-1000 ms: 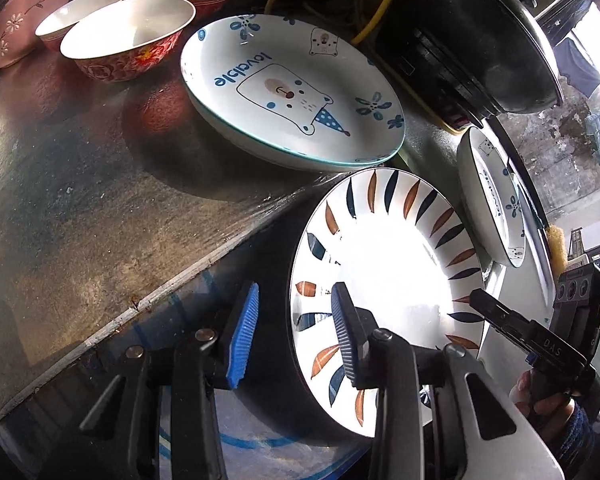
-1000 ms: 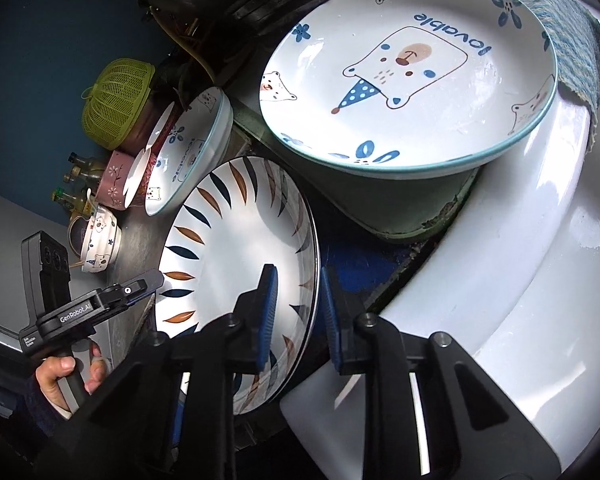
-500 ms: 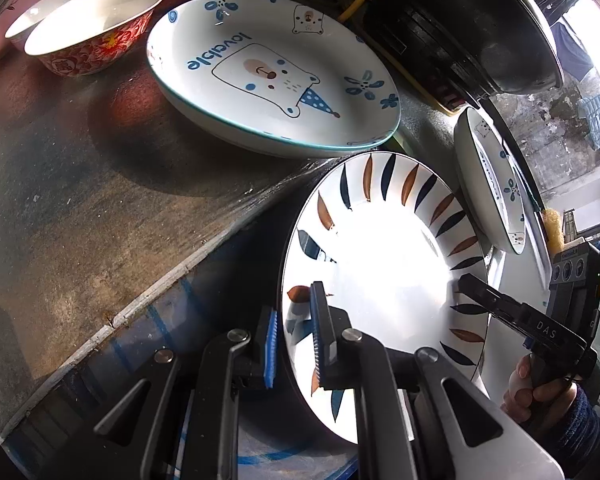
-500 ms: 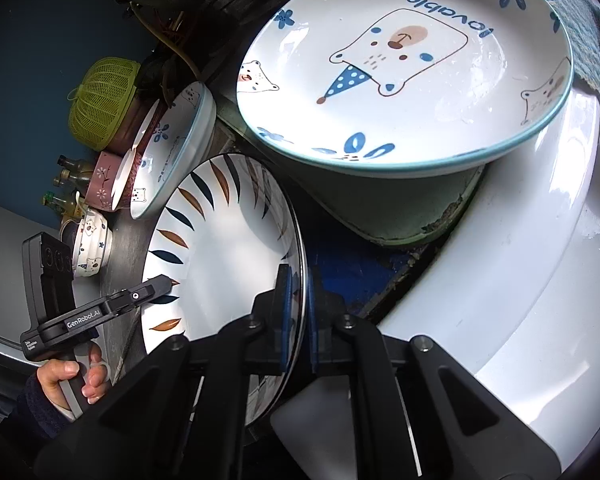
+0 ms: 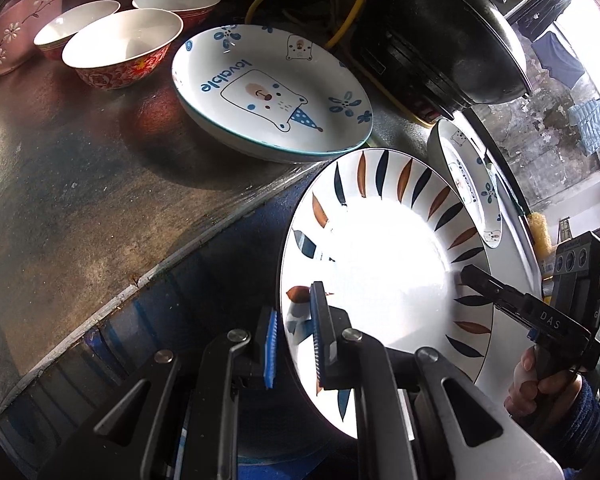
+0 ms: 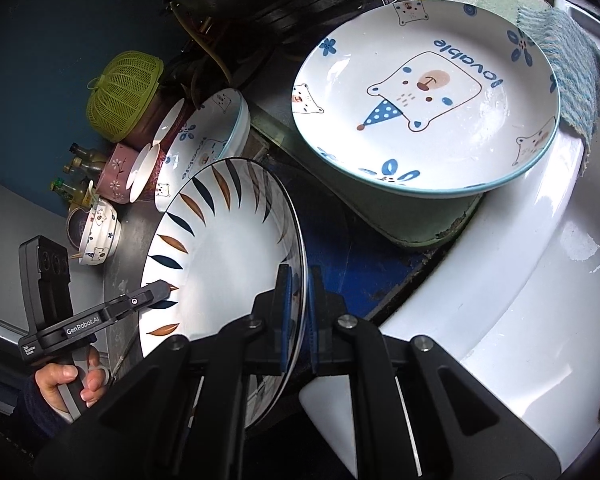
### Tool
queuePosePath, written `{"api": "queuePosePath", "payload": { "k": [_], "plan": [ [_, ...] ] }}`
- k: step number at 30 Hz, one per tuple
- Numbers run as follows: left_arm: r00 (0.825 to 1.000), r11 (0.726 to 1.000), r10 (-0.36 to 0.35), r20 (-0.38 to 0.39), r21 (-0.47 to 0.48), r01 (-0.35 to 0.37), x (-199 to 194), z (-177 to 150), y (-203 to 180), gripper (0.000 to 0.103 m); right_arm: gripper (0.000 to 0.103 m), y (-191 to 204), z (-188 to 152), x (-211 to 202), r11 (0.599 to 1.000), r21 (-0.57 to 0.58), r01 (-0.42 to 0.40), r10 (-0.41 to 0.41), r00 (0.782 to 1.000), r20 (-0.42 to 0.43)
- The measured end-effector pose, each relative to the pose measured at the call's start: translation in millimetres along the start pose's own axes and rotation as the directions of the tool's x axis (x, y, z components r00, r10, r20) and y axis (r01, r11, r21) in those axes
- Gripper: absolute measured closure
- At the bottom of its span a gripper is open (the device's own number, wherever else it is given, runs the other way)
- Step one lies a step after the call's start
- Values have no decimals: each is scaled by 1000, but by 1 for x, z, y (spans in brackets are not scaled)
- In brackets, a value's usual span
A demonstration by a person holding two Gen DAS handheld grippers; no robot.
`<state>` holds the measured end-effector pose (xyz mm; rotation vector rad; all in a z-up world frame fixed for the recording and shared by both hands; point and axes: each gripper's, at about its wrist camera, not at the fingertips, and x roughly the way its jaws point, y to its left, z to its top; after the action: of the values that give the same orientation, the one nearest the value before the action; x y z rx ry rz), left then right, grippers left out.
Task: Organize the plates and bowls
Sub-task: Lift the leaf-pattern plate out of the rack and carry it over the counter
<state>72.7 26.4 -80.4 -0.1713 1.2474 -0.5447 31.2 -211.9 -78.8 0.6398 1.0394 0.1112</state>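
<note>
A white plate with blue and brown leaf marks (image 5: 384, 264) stands tilted on edge between the counter and the sink. My left gripper (image 5: 294, 312) is shut on its lower left rim, one blue pad on each face. On the opposite rim my right gripper (image 6: 299, 280) is shut too; its tip (image 5: 470, 276) shows in the left wrist view. The same plate (image 6: 228, 248) fills the right wrist view's lower left. One bear plate (image 5: 272, 92) lies flat on the counter. Another bear plate (image 6: 428, 96) rests on a basin by the sink. Three bowls (image 5: 120, 48) stand beyond.
A black lidded cooker (image 5: 440, 40) with yellow cables stands at the back. The steel counter (image 5: 80, 184) lies to the left, with a pink dish (image 5: 20, 28) in its far corner. A white sink (image 6: 520, 300), a blue cloth (image 6: 572, 76), a green mesh cover (image 6: 120, 92) and a small bear bowl (image 6: 98, 236) surround the plates.
Both grippers went from open around the leaf plate's rim to shut on it. The plate has since risen slightly and stands more upright.
</note>
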Motion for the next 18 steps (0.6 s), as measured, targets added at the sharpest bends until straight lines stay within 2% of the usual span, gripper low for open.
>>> {"api": "queuePosePath", "payload": {
  "k": [10, 18],
  "plan": [
    [995, 994, 51, 88, -101, -42, -45, -28, 40, 90, 95, 57, -3, 19, 991, -120, -60, 54, 997, -47],
    [979, 971, 127, 158, -223, -90, -89, -62, 89, 90, 95, 115, -18, 51, 962, -236, -136, 108, 986, -129]
  ]
}}
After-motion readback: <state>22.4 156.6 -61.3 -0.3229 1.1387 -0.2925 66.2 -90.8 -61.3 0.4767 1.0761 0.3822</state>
